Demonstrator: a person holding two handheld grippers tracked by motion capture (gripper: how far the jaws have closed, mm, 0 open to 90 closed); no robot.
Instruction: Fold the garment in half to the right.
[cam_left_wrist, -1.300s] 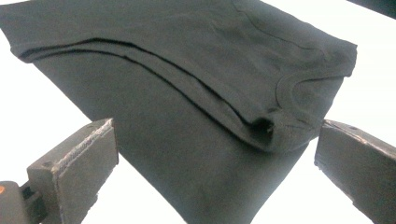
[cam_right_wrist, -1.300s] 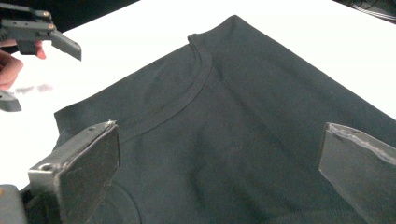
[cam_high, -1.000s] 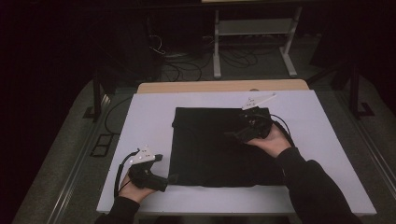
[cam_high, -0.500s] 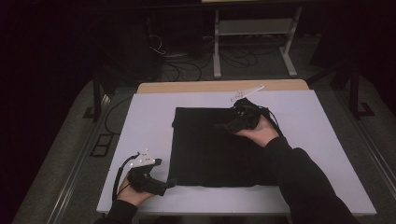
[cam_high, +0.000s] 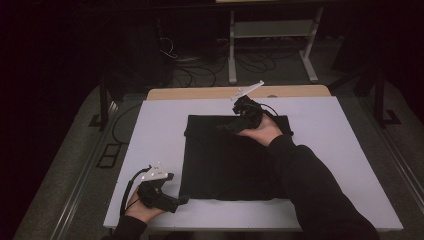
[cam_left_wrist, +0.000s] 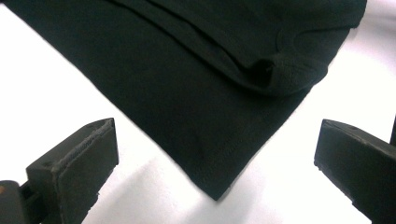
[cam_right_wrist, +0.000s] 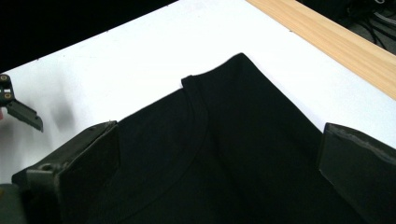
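Left gripper (cam_high: 181, 201) jaws spread, aimed at near-left corner of black garment (cam_high: 227, 160), not touching. Right gripper (cam_high: 227, 127) jaws spread, over garment's far edge at 12 o'clock. Garment folded flat, centre of white table (cam_high: 150, 135).

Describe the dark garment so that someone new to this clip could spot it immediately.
Start at the white table top with a wooden strip along its far edge. The black folded T-shirt lies flat in its middle as a rough square, between the two hands. It is the one dark cloth patch there, with a ribbed neckline and stitched hems.
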